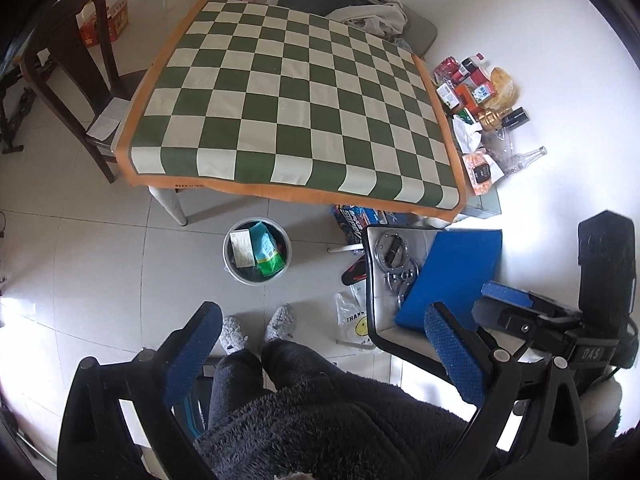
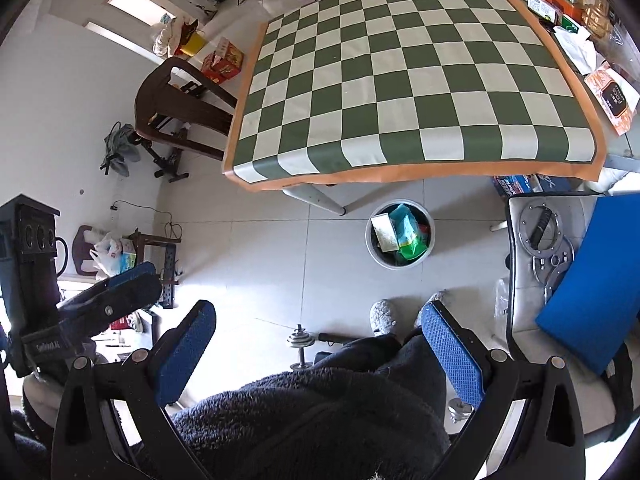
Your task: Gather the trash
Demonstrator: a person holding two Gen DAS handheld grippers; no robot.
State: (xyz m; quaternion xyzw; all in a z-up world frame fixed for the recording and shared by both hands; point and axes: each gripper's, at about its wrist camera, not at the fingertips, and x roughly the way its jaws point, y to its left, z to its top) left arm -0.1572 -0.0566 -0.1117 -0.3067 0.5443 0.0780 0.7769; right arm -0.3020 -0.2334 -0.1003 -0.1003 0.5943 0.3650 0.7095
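Observation:
A round grey trash bin [image 1: 256,251] stands on the tiled floor below the table's front edge; it holds a white carton and green and teal wrappers. It also shows in the right wrist view [image 2: 399,240]. A pile of packets, cartons and bottles [image 1: 478,96] lies on the far right strip of the table, also in the right wrist view [image 2: 568,4]. My left gripper [image 1: 320,344] is open and empty, held high above my lap. My right gripper [image 2: 316,344] is open and empty too. Each gripper shows beside the other in the other's view.
The table wears a green-and-white chequered cloth [image 1: 288,96] with an orange border. A dark wooden chair [image 1: 76,80] stands at the left. A stool with a blue pad [image 1: 452,276] and metal parts sits at the right. A dumbbell [image 2: 300,344] lies on the floor by my feet.

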